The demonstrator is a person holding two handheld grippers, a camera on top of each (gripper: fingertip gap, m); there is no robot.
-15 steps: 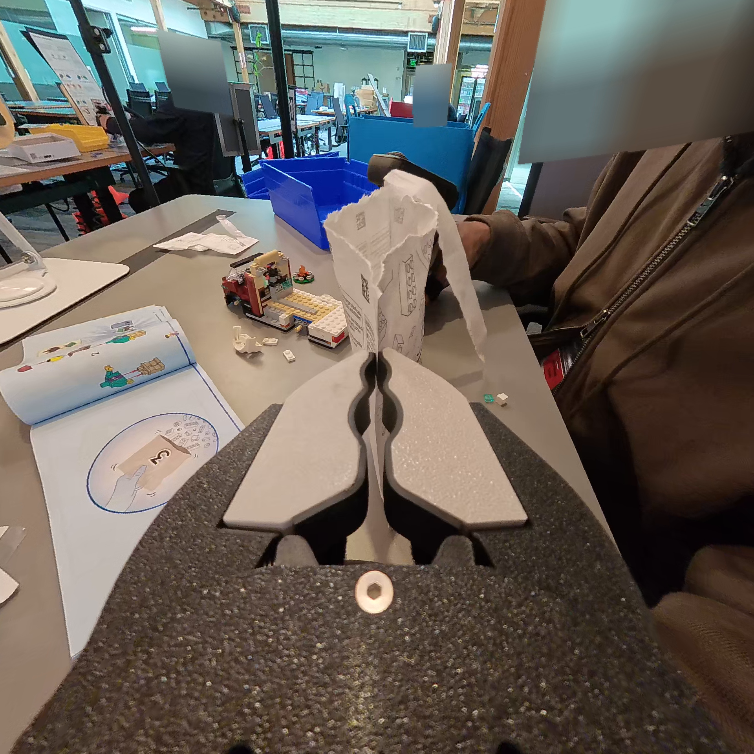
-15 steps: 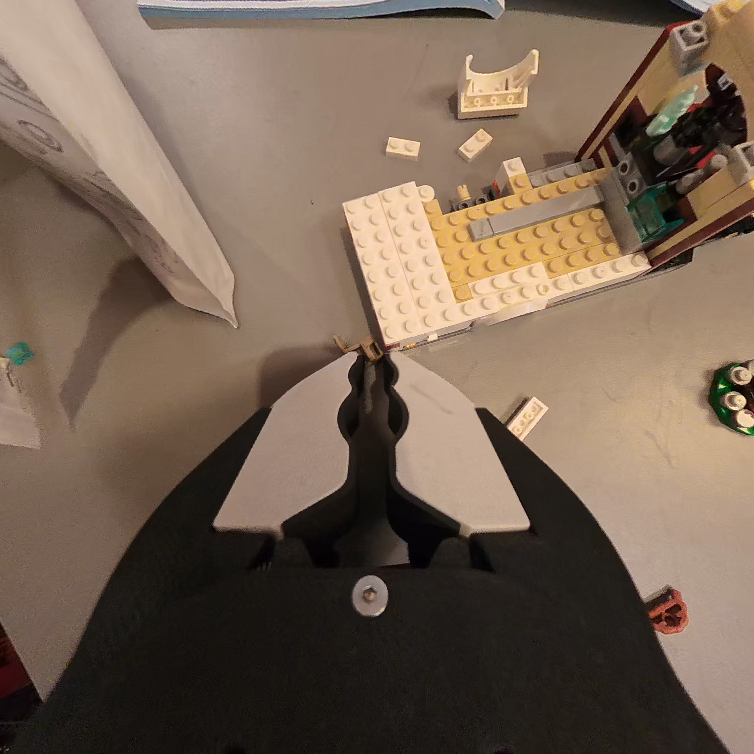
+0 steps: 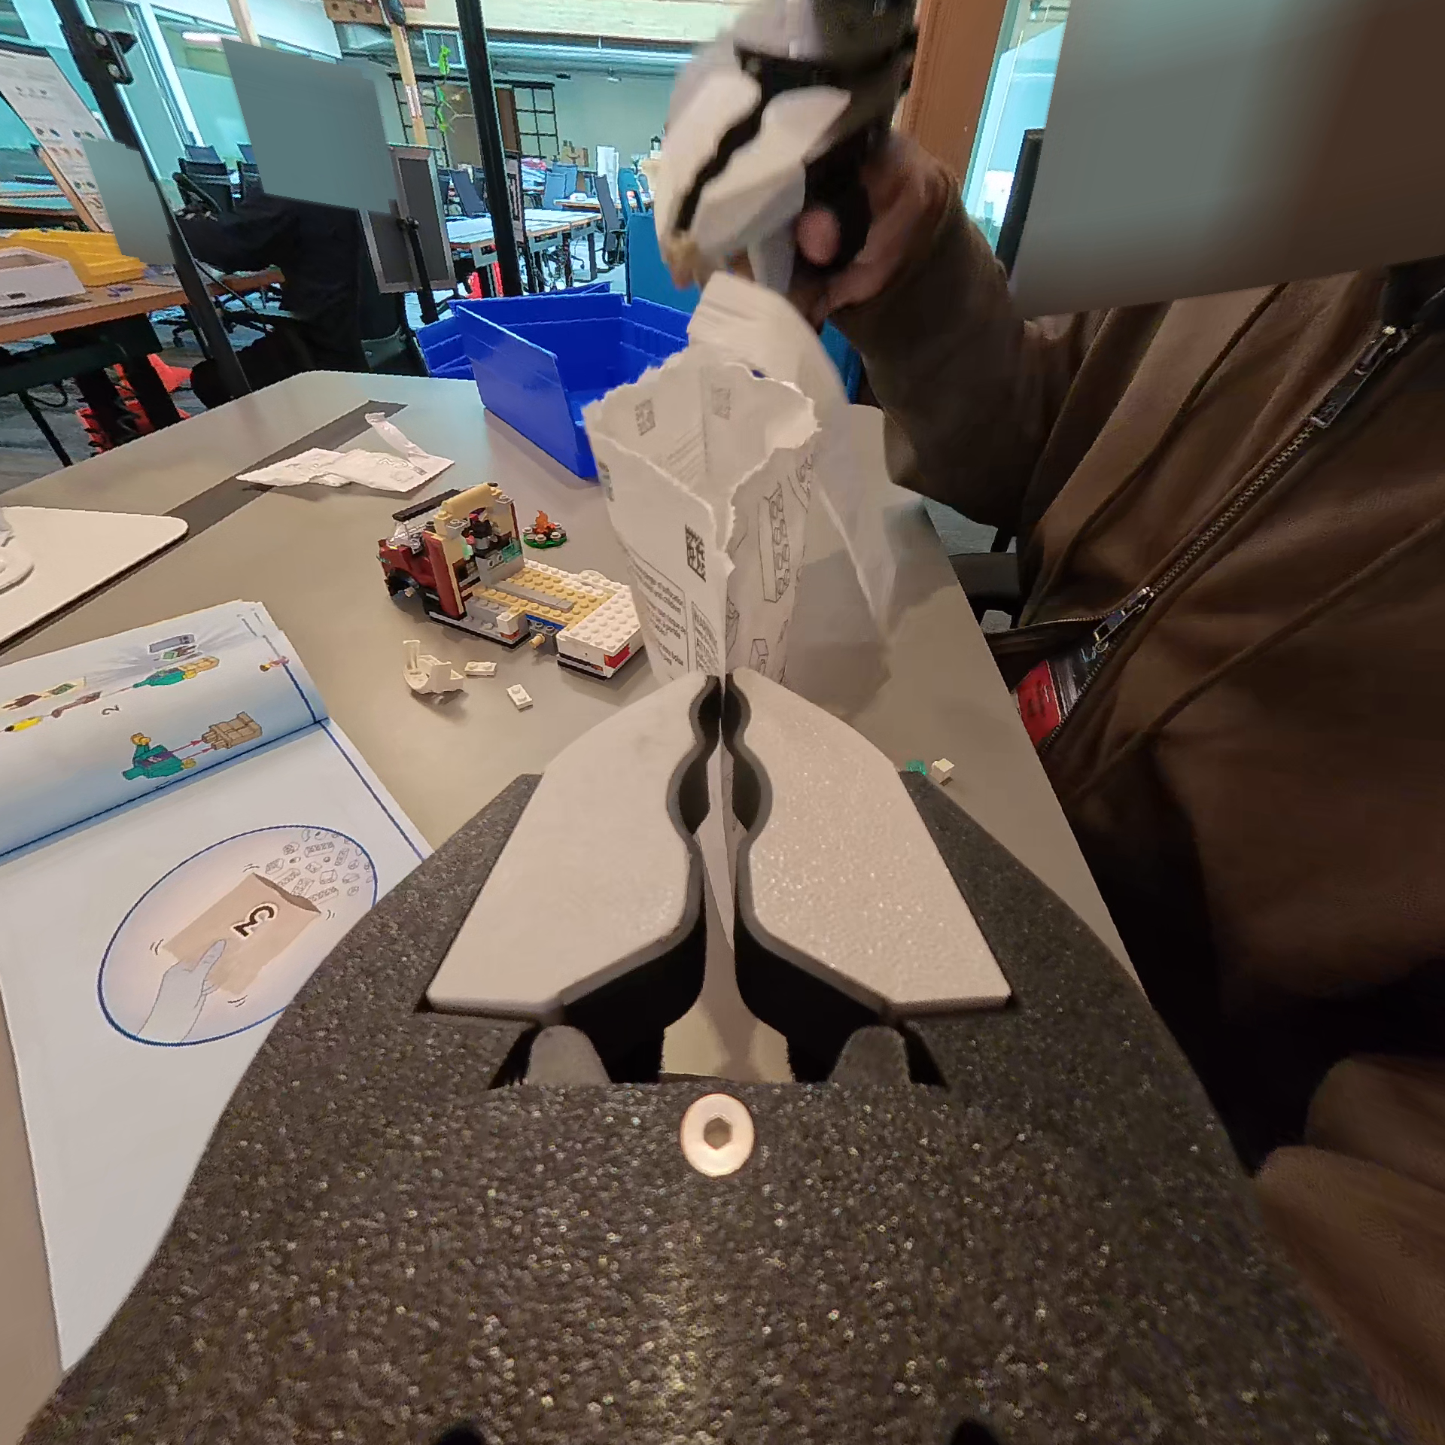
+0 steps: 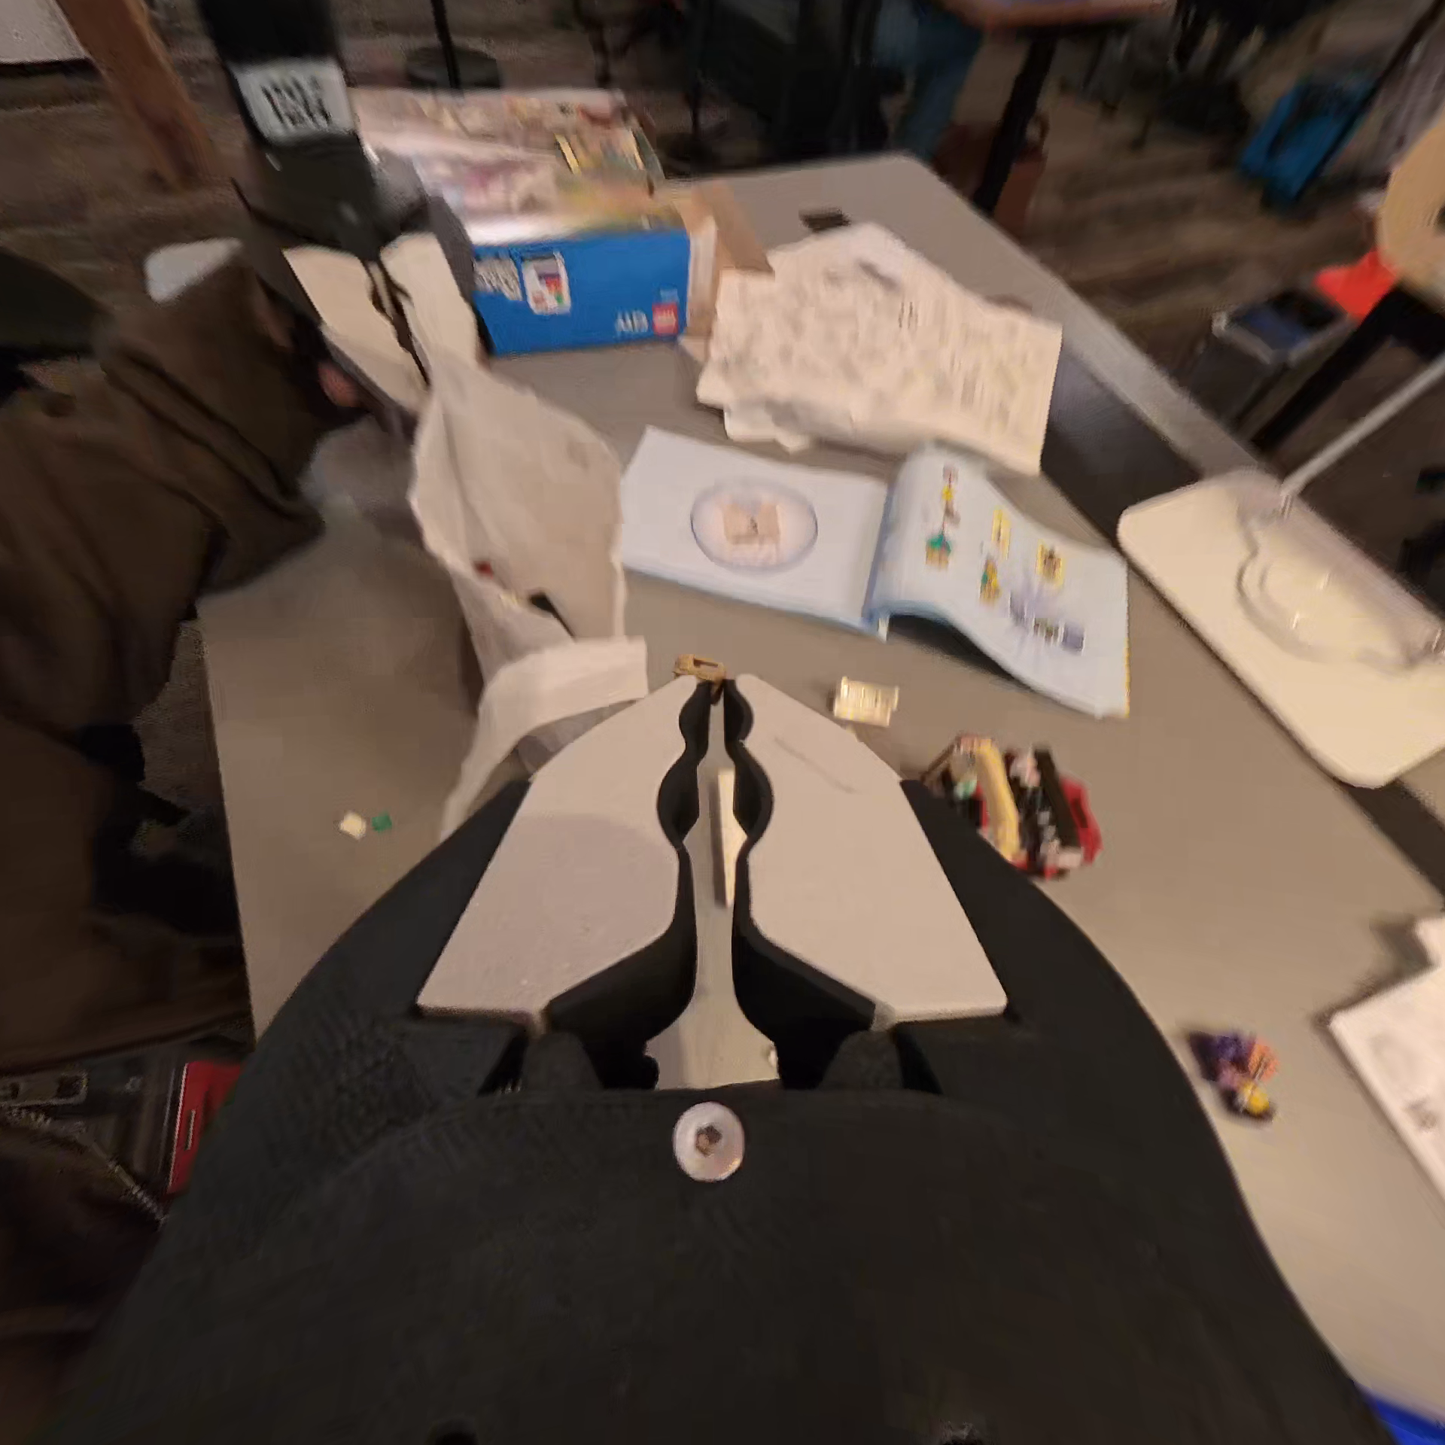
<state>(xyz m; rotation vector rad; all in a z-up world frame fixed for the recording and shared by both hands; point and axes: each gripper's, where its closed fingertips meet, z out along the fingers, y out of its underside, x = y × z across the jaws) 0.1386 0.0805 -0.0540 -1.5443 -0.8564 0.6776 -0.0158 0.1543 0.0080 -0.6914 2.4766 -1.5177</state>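
left wrist view: our left gripper is clamped all the way down on the bottom edge of a white paper bag, and the paper runs right between the two fingers. the bag stands upright with its torn mouth facing up, probably so nothing spills out and the top stays reachable. the right gripper hangs blurry above that mouth. on the grey table past the bag there's a half-built brick model, a few loose white pieces, an open instruction booklet on the left and a blue bin further back.

right wrist view: it's blurry, but our right gripper looks nearly closed, pinching a small tan piece at the very tips, so only the fingertips grip it. it sits up off the table, just beside the open bag. the booklet, the model and a blue box sit around it.
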